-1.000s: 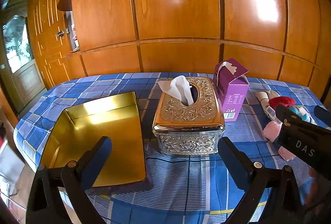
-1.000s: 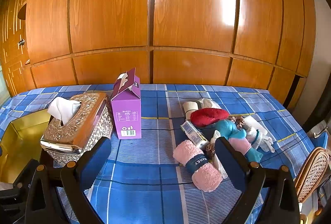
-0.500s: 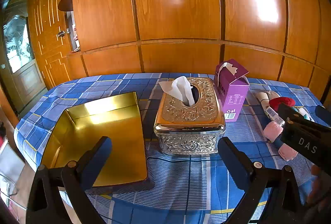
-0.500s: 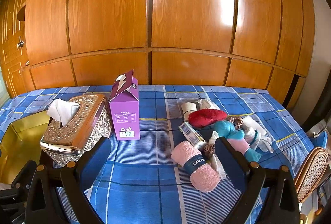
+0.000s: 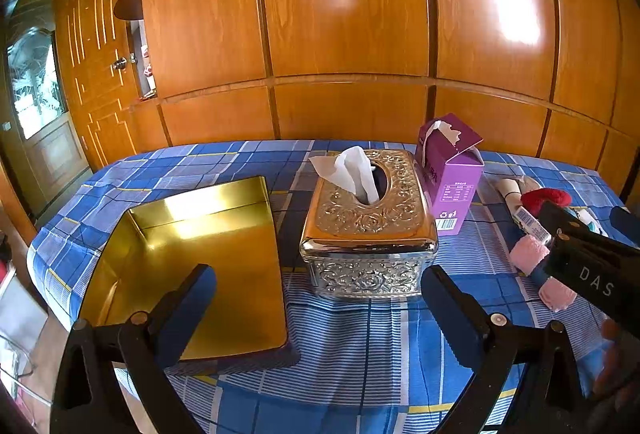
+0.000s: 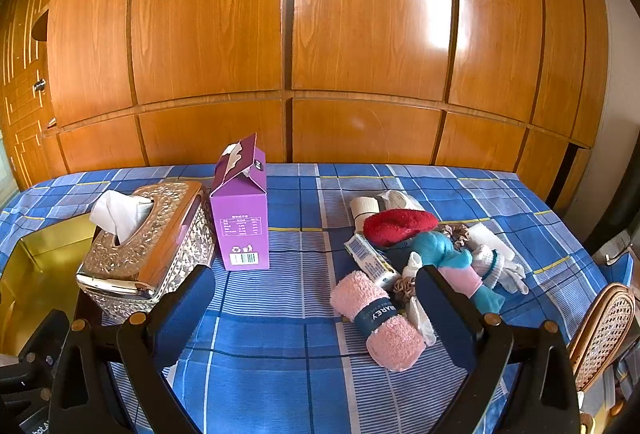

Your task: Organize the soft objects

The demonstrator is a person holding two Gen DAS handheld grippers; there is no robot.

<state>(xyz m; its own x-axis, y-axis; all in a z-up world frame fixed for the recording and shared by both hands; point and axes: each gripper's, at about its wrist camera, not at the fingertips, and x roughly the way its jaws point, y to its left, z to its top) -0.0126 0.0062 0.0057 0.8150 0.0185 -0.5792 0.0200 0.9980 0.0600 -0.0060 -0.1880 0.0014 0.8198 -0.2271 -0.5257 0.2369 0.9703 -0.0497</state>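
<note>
On the blue checked tablecloth (image 6: 280,334), soft things lie heaped at the right.
Both the left gripper (image 5: 316,310) and right gripper (image 6: 316,310) gape empty; a pink towel (image 6: 378,320) lies nearest, a gold tray (image 5: 208,258) left of the tissue box (image 5: 368,230).

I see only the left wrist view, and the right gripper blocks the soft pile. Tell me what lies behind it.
Observer: A teal and pink plush lies just right of the pink rolled towel.
Operator: Report the right gripper's fingers.
Observer: The right gripper is open and empty, short of the towel.
Operator: Name what sits farthest right.
Observer: White knitted gloves end the pile; a wicker chair back stands past the table edge.
</note>
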